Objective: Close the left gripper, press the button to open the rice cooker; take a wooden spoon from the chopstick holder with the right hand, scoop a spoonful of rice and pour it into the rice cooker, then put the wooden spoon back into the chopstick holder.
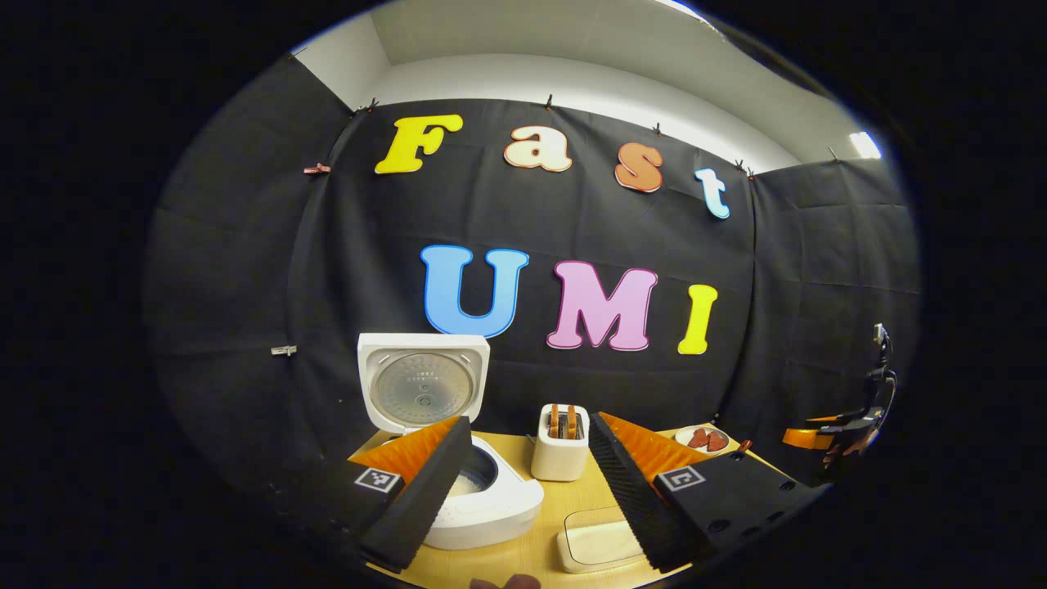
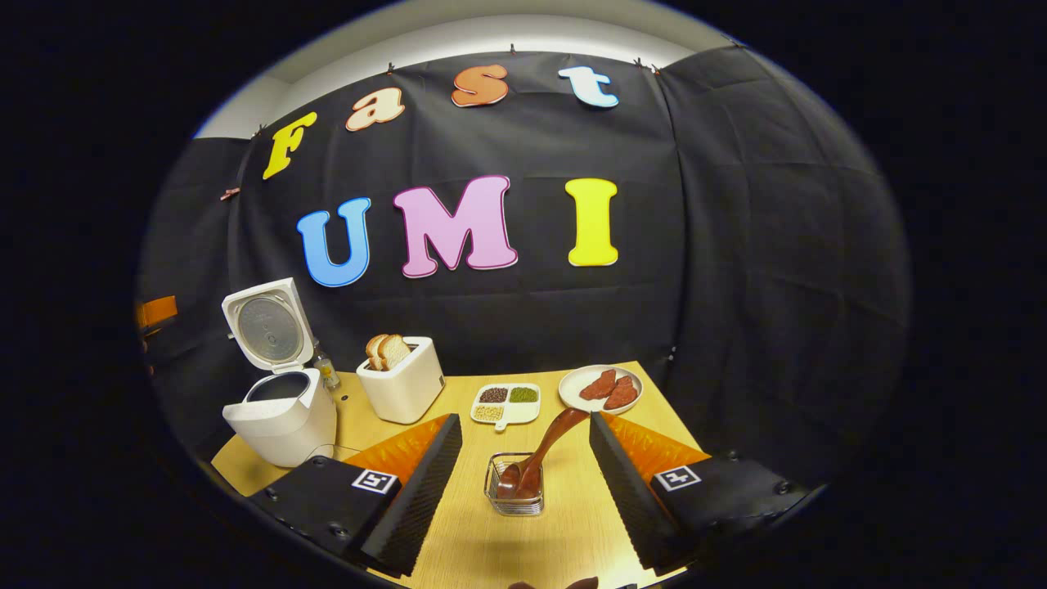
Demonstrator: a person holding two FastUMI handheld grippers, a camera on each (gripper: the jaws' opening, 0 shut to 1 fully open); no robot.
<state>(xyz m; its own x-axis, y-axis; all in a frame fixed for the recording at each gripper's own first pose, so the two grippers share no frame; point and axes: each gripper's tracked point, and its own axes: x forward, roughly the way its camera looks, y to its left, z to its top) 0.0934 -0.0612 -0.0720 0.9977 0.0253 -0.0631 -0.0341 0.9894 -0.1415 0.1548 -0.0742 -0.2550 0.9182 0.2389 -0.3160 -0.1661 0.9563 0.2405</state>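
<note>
The white rice cooker (image 1: 491,503) stands open with its lid (image 1: 423,391) upright; in the right gripper view the cooker (image 2: 282,413) is at the table's left. My left gripper (image 1: 530,419) is open just in front of it, its left finger over the cooker's rim. A dark wooden spoon (image 2: 546,450) stands bowl-down in the clear chopstick holder (image 2: 515,491), handle leaning right. My right gripper (image 2: 525,420) is open, with the holder and spoon between its fingers and untouched. A small dish of grains (image 2: 505,403) lies beyond the holder.
A white toaster (image 2: 401,383) with bread stands right of the cooker, also the toaster (image 1: 560,446). A plate of red slices (image 2: 601,388) sits at the back right. A pale rectangular dish (image 1: 597,536) lies near the front edge. The wooden table (image 2: 483,548) ends at the black wall.
</note>
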